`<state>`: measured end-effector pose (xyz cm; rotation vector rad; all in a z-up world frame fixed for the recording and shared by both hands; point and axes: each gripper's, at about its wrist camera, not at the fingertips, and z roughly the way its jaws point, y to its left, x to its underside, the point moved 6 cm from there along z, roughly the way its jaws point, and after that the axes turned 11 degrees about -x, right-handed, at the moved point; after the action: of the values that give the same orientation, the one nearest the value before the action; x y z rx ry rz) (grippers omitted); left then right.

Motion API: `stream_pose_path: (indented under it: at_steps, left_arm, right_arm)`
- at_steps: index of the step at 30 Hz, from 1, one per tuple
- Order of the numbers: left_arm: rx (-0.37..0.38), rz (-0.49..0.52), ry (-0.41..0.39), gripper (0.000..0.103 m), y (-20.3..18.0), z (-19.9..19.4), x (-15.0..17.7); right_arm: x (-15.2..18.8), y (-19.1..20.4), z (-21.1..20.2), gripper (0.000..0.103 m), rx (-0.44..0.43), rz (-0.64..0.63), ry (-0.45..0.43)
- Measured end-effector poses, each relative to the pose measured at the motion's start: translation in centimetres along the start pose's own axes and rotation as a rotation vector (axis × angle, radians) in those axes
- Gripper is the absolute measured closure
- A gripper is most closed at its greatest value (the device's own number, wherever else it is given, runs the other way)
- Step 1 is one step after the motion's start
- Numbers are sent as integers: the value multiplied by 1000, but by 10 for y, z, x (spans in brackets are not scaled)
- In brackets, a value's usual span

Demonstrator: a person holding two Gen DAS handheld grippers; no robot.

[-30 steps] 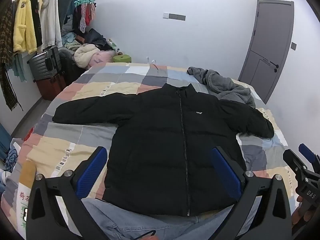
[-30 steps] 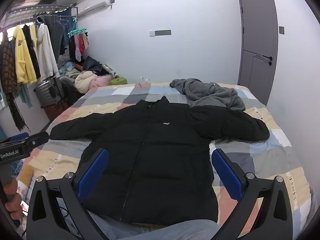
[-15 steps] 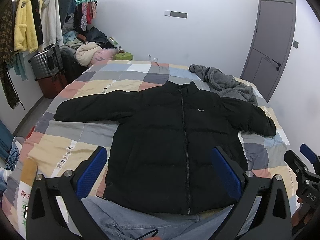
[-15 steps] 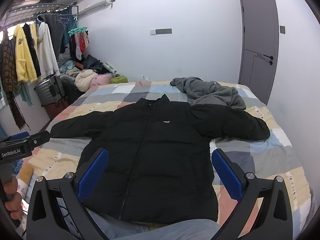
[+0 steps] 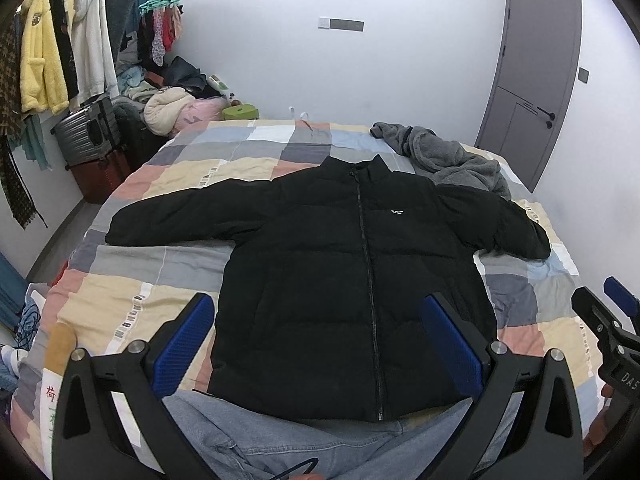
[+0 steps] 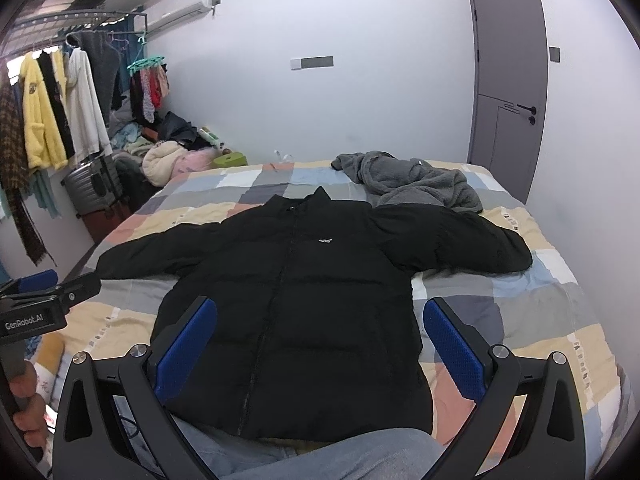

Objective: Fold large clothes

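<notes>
Puffy black quilted jacket (image 5: 356,280) spread flat, sleeves out, on patchwork bed (image 5: 160,264); grey fleece (image 5: 452,160) by right sleeve. Both grippers' fingers spread wide, empty.

Black hand-held gripper (image 5: 318,340) frames, blue dimpled pads (image 5: 186,342), silver screws, light-blue jeans (image 5: 280,446)

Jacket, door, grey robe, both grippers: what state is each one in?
jacket: spread flat, zipped, sleeves out
door: closed
grey robe: crumpled
left gripper: open, holding nothing
right gripper: open, holding nothing
</notes>
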<state>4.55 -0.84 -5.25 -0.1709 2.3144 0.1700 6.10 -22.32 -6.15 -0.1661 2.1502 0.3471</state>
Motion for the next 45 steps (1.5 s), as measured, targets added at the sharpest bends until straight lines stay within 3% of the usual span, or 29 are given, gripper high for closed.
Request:
stream_pose_path:
  at_steps: [24, 45]
  left_arm:
    - [1, 12, 9, 0, 0, -6, 8]
    - [1, 3, 23, 0, -4, 14, 2]
  right_arm:
    - [5, 3, 2, 0, -17, 10, 1]
    - [3, -19, 14, 0, -29, 47, 16]
